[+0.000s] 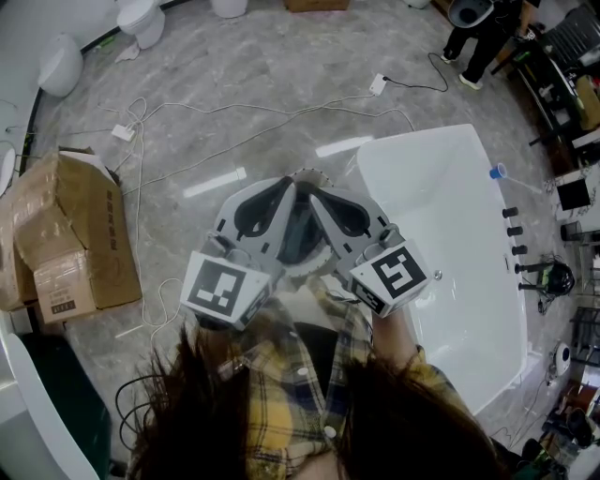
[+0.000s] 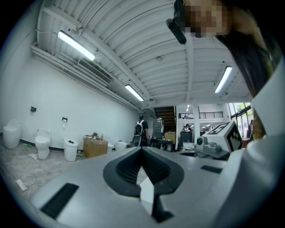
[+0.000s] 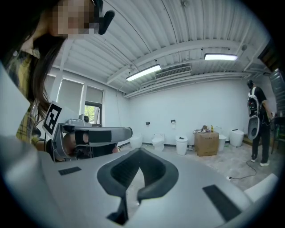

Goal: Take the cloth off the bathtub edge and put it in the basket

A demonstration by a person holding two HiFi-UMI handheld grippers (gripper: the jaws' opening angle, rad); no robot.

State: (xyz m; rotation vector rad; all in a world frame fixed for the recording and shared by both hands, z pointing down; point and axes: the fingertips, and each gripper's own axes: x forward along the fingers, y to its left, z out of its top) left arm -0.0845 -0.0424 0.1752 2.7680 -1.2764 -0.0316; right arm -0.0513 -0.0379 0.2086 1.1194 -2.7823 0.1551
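Cloth nowhere in sight, and the bathtub (image 1: 427,133) edge looks bare. Left gripper (image 2: 142,149) and right gripper (image 3: 140,151) are both pressed together, empty — finished or unstarted, I can't tell.

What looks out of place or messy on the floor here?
A crumpled cardboard box sits with its flaps open at the left, and loose white cables trail across the floor toward the bathtub.

White toilets (image 1: 141,19) stand beyond the cardboard box (image 1: 70,234), cables (image 1: 138,202) trail beside it across the grey marbled floor (image 1: 262,56), tube lights (image 2: 75,45) overhead.
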